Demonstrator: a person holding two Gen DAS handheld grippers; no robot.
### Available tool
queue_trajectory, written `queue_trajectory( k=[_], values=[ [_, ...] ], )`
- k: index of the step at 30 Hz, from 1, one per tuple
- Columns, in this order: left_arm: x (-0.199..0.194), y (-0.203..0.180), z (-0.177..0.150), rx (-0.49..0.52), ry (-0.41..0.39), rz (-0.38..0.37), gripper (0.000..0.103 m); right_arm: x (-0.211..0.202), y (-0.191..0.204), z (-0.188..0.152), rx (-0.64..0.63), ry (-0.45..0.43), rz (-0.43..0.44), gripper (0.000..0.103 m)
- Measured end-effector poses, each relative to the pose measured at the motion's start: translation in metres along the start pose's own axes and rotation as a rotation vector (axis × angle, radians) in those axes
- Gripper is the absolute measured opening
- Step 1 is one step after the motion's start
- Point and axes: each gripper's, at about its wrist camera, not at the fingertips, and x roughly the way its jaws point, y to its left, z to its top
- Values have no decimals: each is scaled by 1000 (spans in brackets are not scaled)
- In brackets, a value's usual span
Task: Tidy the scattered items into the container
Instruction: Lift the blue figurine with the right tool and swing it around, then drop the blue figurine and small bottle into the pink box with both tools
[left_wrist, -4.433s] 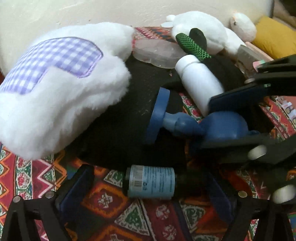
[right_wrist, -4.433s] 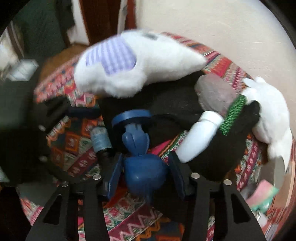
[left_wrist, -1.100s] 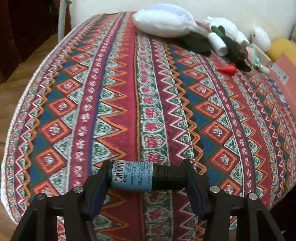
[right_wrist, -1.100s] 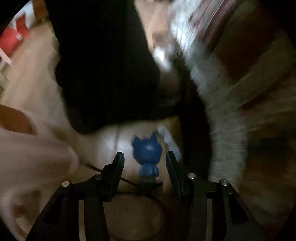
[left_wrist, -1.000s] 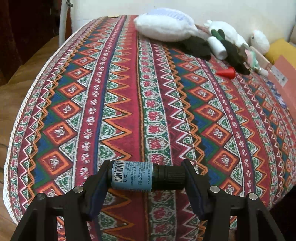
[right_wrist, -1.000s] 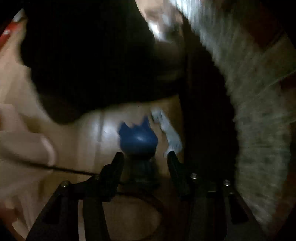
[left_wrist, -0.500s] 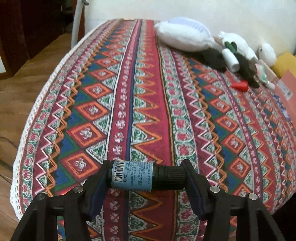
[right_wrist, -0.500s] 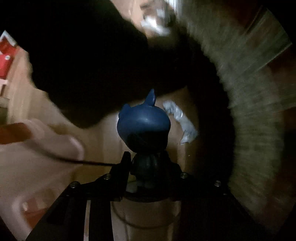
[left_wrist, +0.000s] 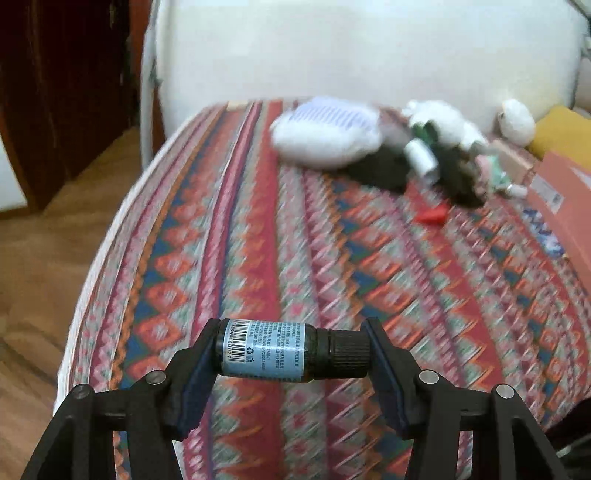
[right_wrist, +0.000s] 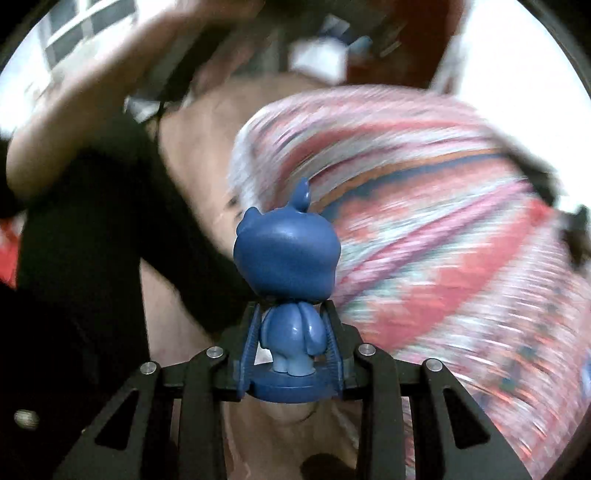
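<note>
My left gripper is shut on a small dark bottle with a blue label and ribbed black cap, held crosswise above the near end of the patterned bed cover. My right gripper is shut on the body of a blue figurine, which stands upright between the fingers with its round base low. Far off on the bed lie a white plush with a checked patch, a white bottle, dark cloth and a small red cone.
A pink cardboard box stands at the bed's right side, and a yellow cushion lies behind it. Wooden floor runs along the left of the bed. In the right wrist view a person's arm and dark clothing fill the left.
The left gripper has drawn back from the bed with the bottle still clamped. The right gripper closed on the blue figurine's body and swung up, so the bed cover now shows behind it.
</note>
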Motion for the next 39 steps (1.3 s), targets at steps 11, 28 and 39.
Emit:
queue_trajectory(
  k=[11,28,39],
  values=[
    [-27,-137,58,134,-166,37,64,-101,-78,5,368,-332,-428,35],
    [-11,-369,168,387,-238,-333,64,-293,-182,-98,703,-546,-918,35],
    [68,-539,183,463,-78,-560,64,-309,-322,-182,1018,-493,-1061,36]
  ],
)
